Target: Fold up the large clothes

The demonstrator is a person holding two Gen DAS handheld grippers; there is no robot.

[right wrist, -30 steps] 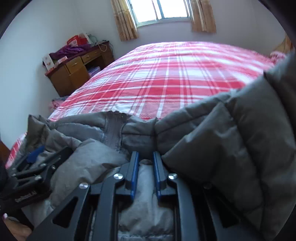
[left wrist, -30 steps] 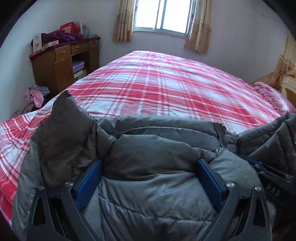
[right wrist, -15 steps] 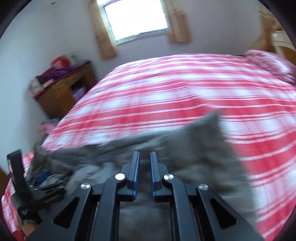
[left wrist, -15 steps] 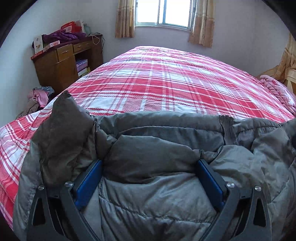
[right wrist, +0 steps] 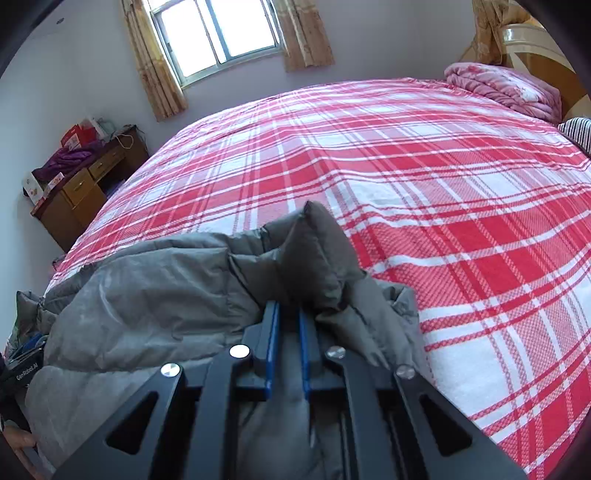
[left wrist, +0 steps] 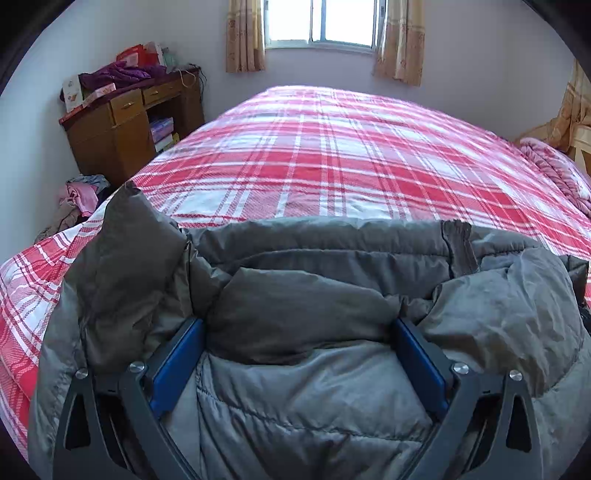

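A grey puffer jacket [left wrist: 314, 280] lies bunched at the near edge of the red plaid bed [left wrist: 332, 158]. My left gripper [left wrist: 299, 328] is wide open, its blue fingers set either side of a thick fold of the jacket. In the right wrist view the jacket [right wrist: 147, 288] spreads to the left, and my right gripper [right wrist: 286, 314] is shut on a raised grey fold of it, held above the bed [right wrist: 443, 206]. The left gripper's body [right wrist: 26, 365] shows at the far left edge.
A wooden desk [left wrist: 122, 125] piled with boxes and purple cloth stands by the left wall. Clothes lie on the floor [left wrist: 81, 192] beside it. A pink quilt [right wrist: 506, 88] is rolled at the bed's far right corner. A window with curtains [left wrist: 321, 22] is behind.
My right gripper has pulled its jacket fold rightward and up, away from the left gripper, spreading the jacket across the bed edge. The left gripper stays open around its fold.
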